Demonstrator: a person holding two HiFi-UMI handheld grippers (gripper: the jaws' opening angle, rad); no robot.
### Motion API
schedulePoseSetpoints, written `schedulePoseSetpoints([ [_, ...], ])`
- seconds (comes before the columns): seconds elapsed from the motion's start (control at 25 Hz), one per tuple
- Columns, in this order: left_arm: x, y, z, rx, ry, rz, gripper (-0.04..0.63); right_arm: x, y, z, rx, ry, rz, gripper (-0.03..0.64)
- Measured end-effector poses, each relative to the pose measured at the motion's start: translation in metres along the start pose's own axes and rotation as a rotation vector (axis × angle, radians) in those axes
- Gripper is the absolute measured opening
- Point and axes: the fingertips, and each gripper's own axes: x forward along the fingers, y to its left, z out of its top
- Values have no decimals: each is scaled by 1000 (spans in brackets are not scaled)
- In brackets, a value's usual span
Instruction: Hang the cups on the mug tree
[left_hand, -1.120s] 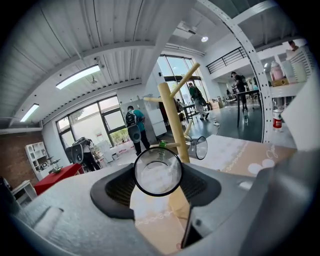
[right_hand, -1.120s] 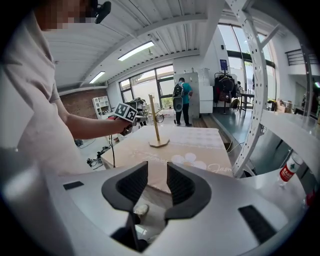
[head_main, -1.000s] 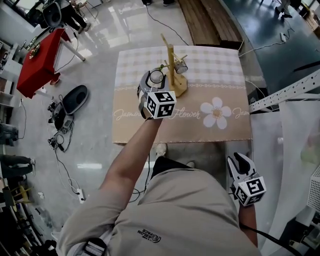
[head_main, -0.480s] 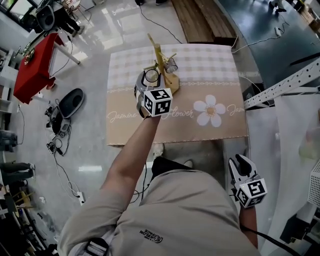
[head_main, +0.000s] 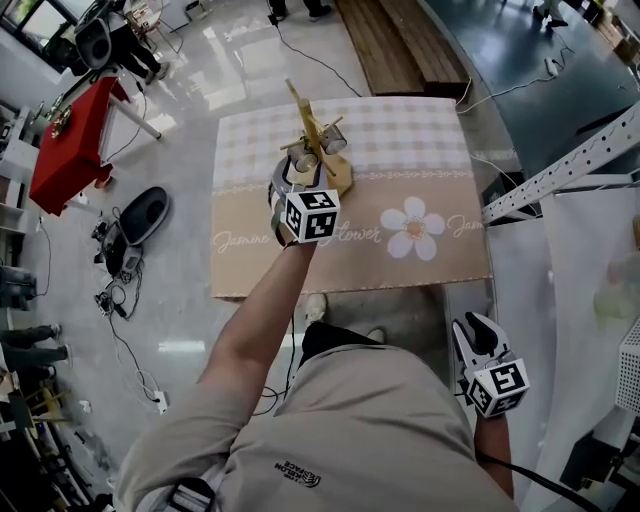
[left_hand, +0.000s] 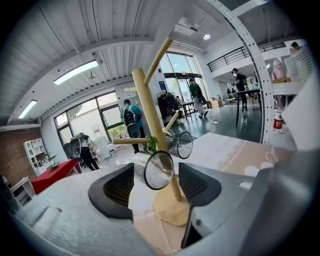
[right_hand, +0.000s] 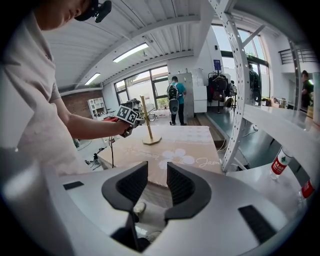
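Note:
A wooden mug tree (head_main: 312, 128) stands on its round base toward the far side of the table (head_main: 430, 270). One clear glass cup (head_main: 334, 139) hangs on a right-hand peg. My left gripper (head_main: 303, 172) is shut on a second clear glass cup (head_main: 306, 161), held right against the pole's left side. In the left gripper view that cup (left_hand: 159, 170) sits between the jaws in front of the pole (left_hand: 148, 115), under a bare peg (left_hand: 131, 141), with the hung cup (left_hand: 184, 145) beyond. My right gripper (head_main: 478, 328) hangs open and empty off the table's near right corner.
A beige cloth with a flower print (head_main: 415, 226) covers the table. A perforated metal beam (head_main: 560, 165) runs along the right. On the floor to the left are a red table (head_main: 70, 150), a black case (head_main: 140, 210) and cables. Bottles (right_hand: 279, 162) stand on a shelf right of the right gripper.
My left gripper has carried its glass cup rightward, from clear of the pole to right beside it. The right gripper has hardly shifted.

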Motion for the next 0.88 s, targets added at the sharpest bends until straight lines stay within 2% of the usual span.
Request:
schedulePoseSetpoints([
  [0.24, -7, -1, -4, 9, 20, -16, 275, -6, -2, -1, 0, -14, 8, 127],
  [0.48, -36, -6, -8, -56, 49, -81, 275, -10, -1, -5, 6, -29, 26, 125],
  [0.64, -66, -20, -5, -109, 58, -173, 275, -9, 2, -3, -14, -47, 58, 121],
  [0.76, -95, -42, -6, -149, 68, -276, 273, -9, 6, -3, -24, -53, 82, 113],
  [0.88, -130, -63, -6, -179, 71, -386, 247, -10, 10, -2, -46, -66, 103, 61],
])
